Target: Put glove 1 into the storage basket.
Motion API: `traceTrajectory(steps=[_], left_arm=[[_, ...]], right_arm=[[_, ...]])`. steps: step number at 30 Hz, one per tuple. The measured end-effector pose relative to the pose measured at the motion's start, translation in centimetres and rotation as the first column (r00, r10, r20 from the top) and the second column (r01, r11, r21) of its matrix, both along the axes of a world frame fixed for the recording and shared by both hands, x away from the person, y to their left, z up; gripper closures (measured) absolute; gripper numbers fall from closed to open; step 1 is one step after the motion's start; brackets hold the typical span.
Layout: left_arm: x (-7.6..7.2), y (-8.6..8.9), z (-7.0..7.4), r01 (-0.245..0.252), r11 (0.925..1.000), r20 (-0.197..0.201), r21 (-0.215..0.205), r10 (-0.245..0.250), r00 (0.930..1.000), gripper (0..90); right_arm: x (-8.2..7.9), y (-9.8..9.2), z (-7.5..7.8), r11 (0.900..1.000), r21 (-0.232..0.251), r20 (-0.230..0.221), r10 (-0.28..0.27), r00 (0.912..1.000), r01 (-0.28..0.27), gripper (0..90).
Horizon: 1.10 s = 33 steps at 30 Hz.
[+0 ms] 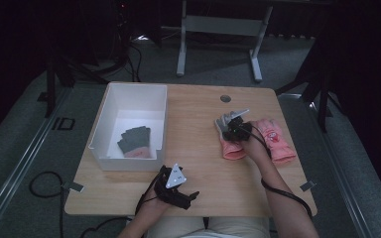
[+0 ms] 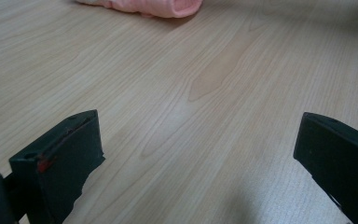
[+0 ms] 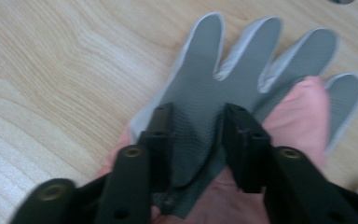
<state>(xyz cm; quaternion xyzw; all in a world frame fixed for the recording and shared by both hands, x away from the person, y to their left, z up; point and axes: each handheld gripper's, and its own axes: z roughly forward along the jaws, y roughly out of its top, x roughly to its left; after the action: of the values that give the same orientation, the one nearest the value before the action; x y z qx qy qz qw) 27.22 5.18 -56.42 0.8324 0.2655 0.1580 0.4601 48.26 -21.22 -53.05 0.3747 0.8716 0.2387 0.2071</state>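
Observation:
A grey-palmed glove (image 3: 205, 65) lies fingers spread on top of a pink glove (image 3: 303, 112), right of the table's middle. My right gripper (image 3: 198, 126) points down onto it, jaws apart, one on each side of the grey palm, which fills the gap between them. In the high view this gripper (image 1: 230, 126) sits over the grey glove (image 1: 224, 121) and the pink glove (image 1: 232, 150). A second pink glove (image 1: 277, 141) lies just to the right. My left gripper (image 1: 191, 196) rests low near the front edge, its jaws (image 2: 198, 154) wide over bare wood.
A white bin (image 1: 104, 124) stands at the left of the wooden table (image 1: 198, 173), with a dark grey and pink glove (image 1: 135, 141) in it. A round cable hole (image 1: 225, 98) sits near the far edge. A pink glove cuff (image 2: 154, 5) shows far off in the left gripper view.

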Motion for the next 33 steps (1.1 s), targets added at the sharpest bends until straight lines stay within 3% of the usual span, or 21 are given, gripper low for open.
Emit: traceTrajectory(steps=[3,5,8,11,15,18,19,20,24,25,27,30,33], left_arm=[[0.0,-0.1,-0.2,0.011,0.9999,-0.001,0.013,-0.011,0.9999,0.8],[0.0,-0.1,-0.3,0.006,0.9999,0.004,0.011,-0.006,1.0000,0.8],[0.1,0.1,-0.2,-0.010,0.9999,0.018,-0.009,0.010,0.9998,0.8],[0.2,0.3,-0.1,-0.015,0.9998,0.029,-0.017,0.015,0.9995,0.8],[0.3,0.3,-0.3,-0.013,0.9997,0.020,-0.020,0.013,0.9997,0.8],[0.3,0.0,-0.3,0.000,0.9999,0.041,-0.016,0.000,0.9992,0.8],[0.3,0.0,-0.3,0.000,0.9999,0.041,-0.016,0.000,0.9992,0.8],[0.3,0.0,-0.3,0.010,0.9998,0.035,-0.016,-0.009,0.9994,0.8],[0.2,-0.1,-0.4,0.005,0.9999,0.051,-0.012,-0.004,0.9987,0.8],[0.1,-0.1,-0.4,0.003,1.0000,0.056,-0.006,-0.002,0.9984,0.8],[0.1,-0.1,-0.4,0.003,1.0000,0.056,-0.007,-0.002,0.9984,0.8],[0.1,-0.2,-0.4,0.010,0.9999,0.054,-0.010,-0.010,0.9985,0.8],[0.0,-0.3,-0.3,0.014,0.9999,0.061,-0.003,-0.013,0.9980,0.8]], right_arm=[[-0.1,0.1,-0.4,0.998,0.038,-0.006,-0.042,0.9991,0.043,75.2],[-0.1,0.0,-0.5,0.992,0.082,-0.015,-0.094,0.9954,0.095,80.7],[-0.5,-0.2,0.0,0.981,0.124,-0.012,-0.149,0.9887,0.150,88.1],[-1.3,-0.7,1.3,0.962,0.200,-0.022,-0.184,0.9827,0.184,88.8],[-3.7,-1.3,3.9,0.941,0.282,0.029,-0.202,0.9789,0.186,89.1],[-6.0,-1.5,6.0,0.924,0.333,0.066,-0.219,0.9735,0.185,89.1],[-6.0,-1.5,6.0,0.924,0.333,0.066,-0.219,0.9735,0.185,89.1],[-8.0,-1.2,7.4,0.922,0.344,0.096,-0.223,0.9701,0.178,89.1],[-11.0,-1.0,8.8,0.899,0.397,0.112,-0.246,0.9629,0.183,89.1],[-11.6,-1.1,8.9,0.891,0.413,0.105,-0.250,0.9625,0.186,89.1],[-12.6,-1.0,8.9,0.885,0.425,0.096,-0.255,0.9621,0.192,89.1],[-13.8,-0.4,7.6,0.873,0.436,0.070,-0.275,0.9590,0.218,89.1],[-13.9,0.3,5.6,0.869,0.426,0.023,-0.288,0.9574,0.251,89.2]])
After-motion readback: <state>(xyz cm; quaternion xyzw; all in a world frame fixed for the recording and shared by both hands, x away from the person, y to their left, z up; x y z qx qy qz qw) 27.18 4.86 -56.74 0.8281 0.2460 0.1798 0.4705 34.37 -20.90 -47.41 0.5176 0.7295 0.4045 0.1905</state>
